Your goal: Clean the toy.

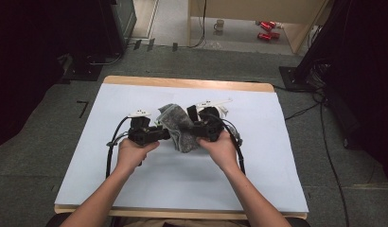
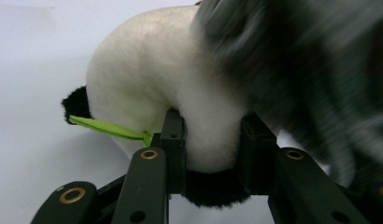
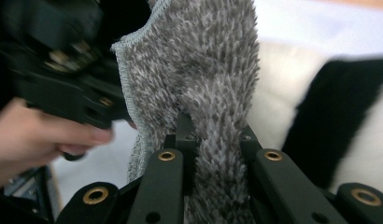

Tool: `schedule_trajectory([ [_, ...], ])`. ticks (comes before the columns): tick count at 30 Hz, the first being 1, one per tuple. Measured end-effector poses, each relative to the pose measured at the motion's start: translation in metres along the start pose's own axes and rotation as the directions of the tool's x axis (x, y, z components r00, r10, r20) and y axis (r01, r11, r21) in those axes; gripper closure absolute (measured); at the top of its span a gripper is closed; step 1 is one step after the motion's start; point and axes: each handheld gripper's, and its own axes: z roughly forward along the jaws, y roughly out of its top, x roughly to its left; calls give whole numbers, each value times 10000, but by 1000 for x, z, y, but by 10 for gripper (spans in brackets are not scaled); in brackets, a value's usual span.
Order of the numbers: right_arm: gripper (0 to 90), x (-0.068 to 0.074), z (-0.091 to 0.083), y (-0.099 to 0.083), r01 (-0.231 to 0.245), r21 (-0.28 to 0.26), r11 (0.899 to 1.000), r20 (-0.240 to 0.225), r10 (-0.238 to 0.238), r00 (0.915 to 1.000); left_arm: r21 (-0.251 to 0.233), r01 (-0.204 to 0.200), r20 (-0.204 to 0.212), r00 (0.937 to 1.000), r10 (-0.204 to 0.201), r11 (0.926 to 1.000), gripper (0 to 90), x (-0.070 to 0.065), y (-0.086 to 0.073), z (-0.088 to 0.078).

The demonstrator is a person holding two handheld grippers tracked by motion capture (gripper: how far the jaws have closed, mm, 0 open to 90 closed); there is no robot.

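Both forearms come in from the bottom of the high view, each hand carrying a claw to the middle of the tabletop [image 1: 135, 198], which is covered in pale sheet. Left claw [image 2: 210, 133] pinches a white, fuzzy part of a plush toy [image 2: 152, 79], a black-and-white animal with a green leaf-like strip [image 2: 110, 128] at its side; its pads press in on the soft white bulge from either side. Right claw [image 3: 213, 135] is pressed together on a bunched fold of a grey fluffy cloth [image 3: 199, 60], whose stitched edge hangs free beside the jaws. In the high view the cloth [image 1: 179, 124] sits heaped between the left claw [image 1: 161, 134] and the right claw [image 1: 194, 127], draped over the toy, and the toy's pale body lies just behind it in the right gripper view.

Judging by the two grips, the step in hand is working cloth and toy against each other, either wrapping the toy or pulling the cloth off it; which one I cannot tell. The next move calls for the left claw to keep the toy steady while the right draws the cloth, without letting the fold slip.
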Motion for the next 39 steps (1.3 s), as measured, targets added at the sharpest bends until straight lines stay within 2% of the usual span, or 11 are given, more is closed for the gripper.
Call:
schedule_trajectory([
  [2,790,-4,9,-6,49,94,9999,242,-51,9997,132,-104,-171,9998,106,9999,675,1,-1,2],
  [7,785,-12,11,-9,524,310,9981,892,-550,9945,218,-47,-130,9999,49,9998,675,4,-3,8],
  [11,788,-16,3,-7,926,466,9946,1735,-993,9798,136,82,-60,9999,-81,9999,674,11,-2,4],
  [13,792,-24,-4,-6,646,326,9974,1645,-691,9840,89,150,24,9999,-151,9998,674,12,-1,4],
  [19,795,-33,-15,-4,485,188,9986,1681,-510,9845,59,192,64,9998,-192,9998,673,14,-1,5],
  [27,794,-51,-36,-2,-136,-366,9992,1683,196,9855,81,384,132,9992,-385,9992,673,17,0,4],
  [33,792,-71,-53,-3,-653,-840,9943,1940,806,9777,103,433,141,9990,-435,9990,673,18,0,4],
  [39,793,-84,-58,-8,-897,-917,9917,2222,1082,9690,136,387,114,9992,-389,9992,672,17,-1,6],
])
